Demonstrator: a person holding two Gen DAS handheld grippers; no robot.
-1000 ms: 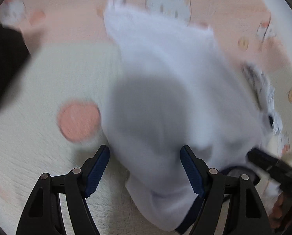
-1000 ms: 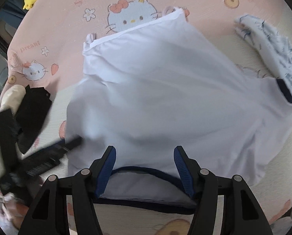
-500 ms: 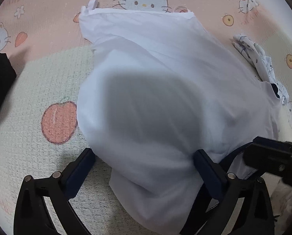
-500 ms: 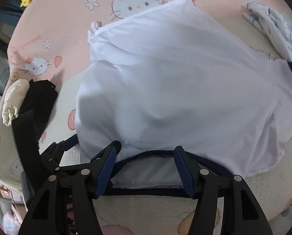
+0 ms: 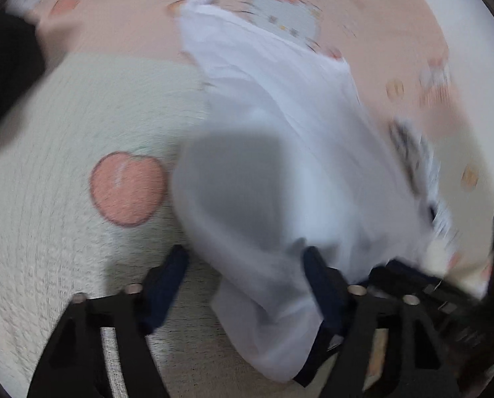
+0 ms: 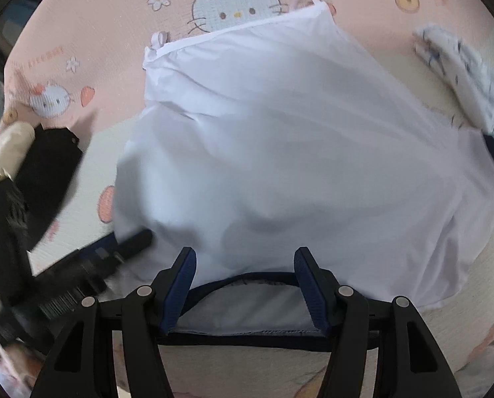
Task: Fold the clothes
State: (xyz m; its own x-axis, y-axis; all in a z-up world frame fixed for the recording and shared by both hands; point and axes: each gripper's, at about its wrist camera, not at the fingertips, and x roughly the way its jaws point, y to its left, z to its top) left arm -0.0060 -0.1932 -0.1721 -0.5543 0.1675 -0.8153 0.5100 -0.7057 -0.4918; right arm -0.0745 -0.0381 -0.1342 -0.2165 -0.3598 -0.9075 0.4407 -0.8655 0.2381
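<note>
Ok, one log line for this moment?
task: fold clothes | left gripper: jaws just been closing, white shirt fabric between | right gripper: jaws open astride navy collar

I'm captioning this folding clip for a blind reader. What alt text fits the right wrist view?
A white T-shirt with a navy collar lies spread on a pink cartoon-cat blanket, its collar end between the fingers of the right gripper. The left gripper reaches in from the left, and a patterned garment lies at the upper right.
</note>
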